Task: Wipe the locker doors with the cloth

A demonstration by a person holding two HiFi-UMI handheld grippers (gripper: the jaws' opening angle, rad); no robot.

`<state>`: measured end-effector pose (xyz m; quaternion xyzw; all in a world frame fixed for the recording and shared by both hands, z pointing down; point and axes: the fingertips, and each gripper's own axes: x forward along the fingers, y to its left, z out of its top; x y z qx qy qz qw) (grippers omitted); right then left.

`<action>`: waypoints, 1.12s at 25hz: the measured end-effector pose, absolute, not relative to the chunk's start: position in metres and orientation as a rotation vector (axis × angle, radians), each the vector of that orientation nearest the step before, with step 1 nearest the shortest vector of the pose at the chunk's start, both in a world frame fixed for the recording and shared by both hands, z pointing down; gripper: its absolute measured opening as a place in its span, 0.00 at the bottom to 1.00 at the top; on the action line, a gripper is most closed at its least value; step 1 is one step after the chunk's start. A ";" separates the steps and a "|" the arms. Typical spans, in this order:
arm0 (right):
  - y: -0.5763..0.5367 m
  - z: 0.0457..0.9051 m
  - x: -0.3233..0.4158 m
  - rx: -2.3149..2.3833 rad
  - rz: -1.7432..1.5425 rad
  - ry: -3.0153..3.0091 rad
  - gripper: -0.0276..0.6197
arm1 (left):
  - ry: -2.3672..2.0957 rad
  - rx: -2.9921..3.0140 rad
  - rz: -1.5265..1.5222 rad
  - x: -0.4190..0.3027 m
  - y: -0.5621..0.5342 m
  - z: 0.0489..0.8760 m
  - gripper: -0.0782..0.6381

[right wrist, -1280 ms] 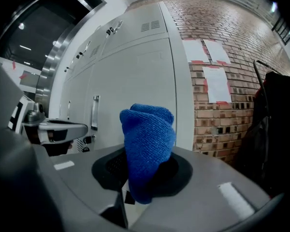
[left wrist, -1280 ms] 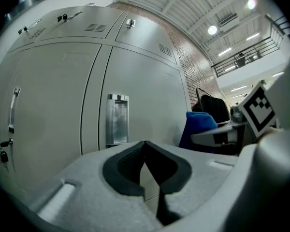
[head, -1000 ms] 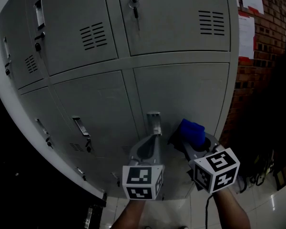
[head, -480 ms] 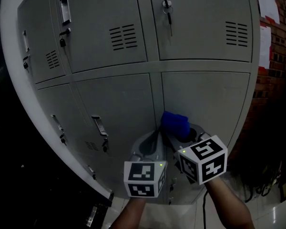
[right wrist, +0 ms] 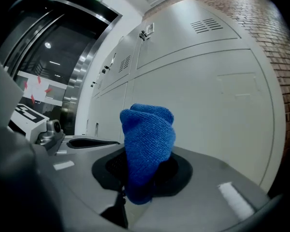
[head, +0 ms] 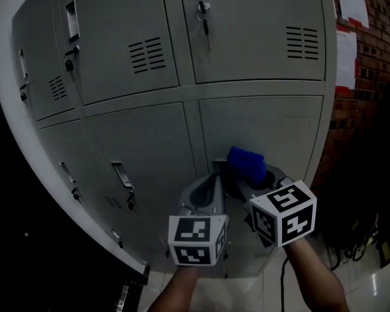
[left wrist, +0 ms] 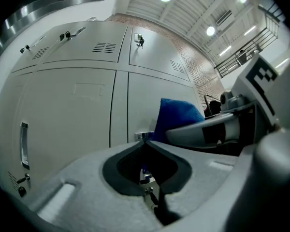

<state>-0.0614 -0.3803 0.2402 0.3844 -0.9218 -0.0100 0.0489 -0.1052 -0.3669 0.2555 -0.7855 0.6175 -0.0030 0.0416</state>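
Observation:
Grey locker doors fill the head view; the lower right door (head: 273, 125) is the nearest. My right gripper (head: 252, 176) is shut on a bunched blue cloth (head: 247, 164), which sits at that door's left edge. In the right gripper view the cloth (right wrist: 149, 144) stands up out of the right gripper (right wrist: 144, 174). My left gripper (head: 216, 177) is shut, and its tips are at a small metal handle (head: 218, 164) beside the cloth. I cannot tell whether it pinches the handle. The left gripper view shows that handle (left wrist: 143, 136) just beyond the left gripper (left wrist: 145, 143), with the cloth (left wrist: 178, 117) to the right.
A key (head: 205, 15) hangs in the upper right door's lock. The lower left door has a handle (head: 123, 176). A brick wall (head: 367, 119) with pinned papers (head: 346, 51) stands close on the right. Dark cables (head: 361, 239) hang above the tiled floor (head: 385, 285).
The right gripper has brought the cloth leftward, closer to the handle and the left gripper. The left gripper has stayed at the handle. The head view has shifted.

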 end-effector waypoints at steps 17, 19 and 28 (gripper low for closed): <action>-0.401 0.241 0.067 1.447 0.017 -2.669 0.18 | 1.823 -2.471 0.011 -0.050 -0.380 0.259 0.11; -0.402 0.241 0.077 1.474 0.010 -2.648 0.18 | 1.824 -2.471 0.016 -0.050 -0.381 0.258 0.11; -0.403 0.243 0.087 1.505 0.007 -2.603 0.18 | 1.822 -2.466 0.023 -0.056 -0.381 0.255 0.11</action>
